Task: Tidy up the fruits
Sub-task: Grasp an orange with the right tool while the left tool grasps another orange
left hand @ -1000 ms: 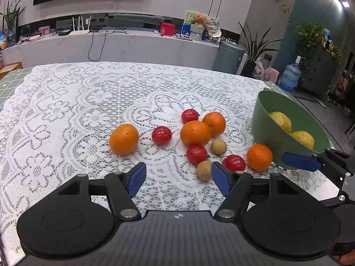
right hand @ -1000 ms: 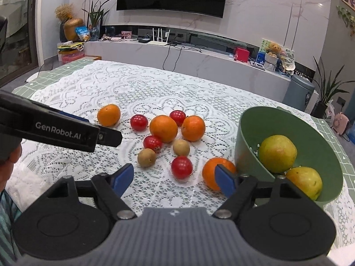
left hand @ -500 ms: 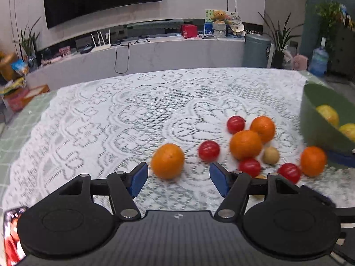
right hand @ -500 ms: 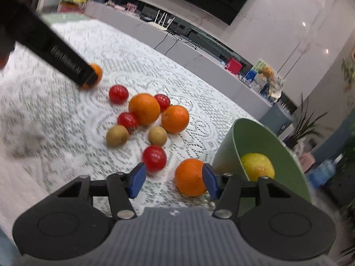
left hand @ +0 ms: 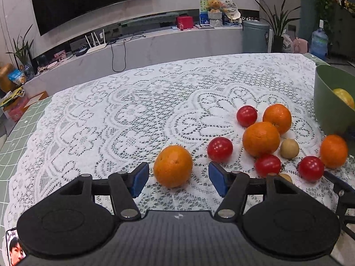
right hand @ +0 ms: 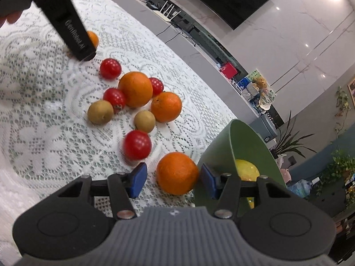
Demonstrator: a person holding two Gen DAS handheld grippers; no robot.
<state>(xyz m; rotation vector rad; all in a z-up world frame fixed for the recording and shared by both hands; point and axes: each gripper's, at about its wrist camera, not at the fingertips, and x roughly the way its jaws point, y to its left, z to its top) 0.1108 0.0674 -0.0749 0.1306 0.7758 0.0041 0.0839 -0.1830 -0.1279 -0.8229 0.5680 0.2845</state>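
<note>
Fruit lies on a white lace tablecloth [left hand: 133, 115]. A lone orange [left hand: 173, 166] sits between the blue pads of my left gripper [left hand: 178, 181], whose jaws are closing with a gap left on both sides. My right gripper [right hand: 173, 182] is rolled to one side and brackets another orange [right hand: 177, 173], which lies against the green bowl [right hand: 221, 150]. Its pads stand close to that orange without pressing on it. A yellow fruit [right hand: 246, 170] rests inside the bowl. One finger [right hand: 73, 35] of the left gripper shows at the top left of the right wrist view.
A cluster of two oranges [left hand: 260, 138], several red tomatoes [left hand: 219, 149] and two brown round fruits [left hand: 289, 148] lies between the grippers. The bowl [left hand: 328, 102] stands at the table's right edge. Green checked table edge [left hand: 15, 137] shows on the left.
My left gripper swung left, came down around the lone orange and narrowed its jaws. My right gripper rolled, sank toward the orange by the bowl and narrowed its jaws.
</note>
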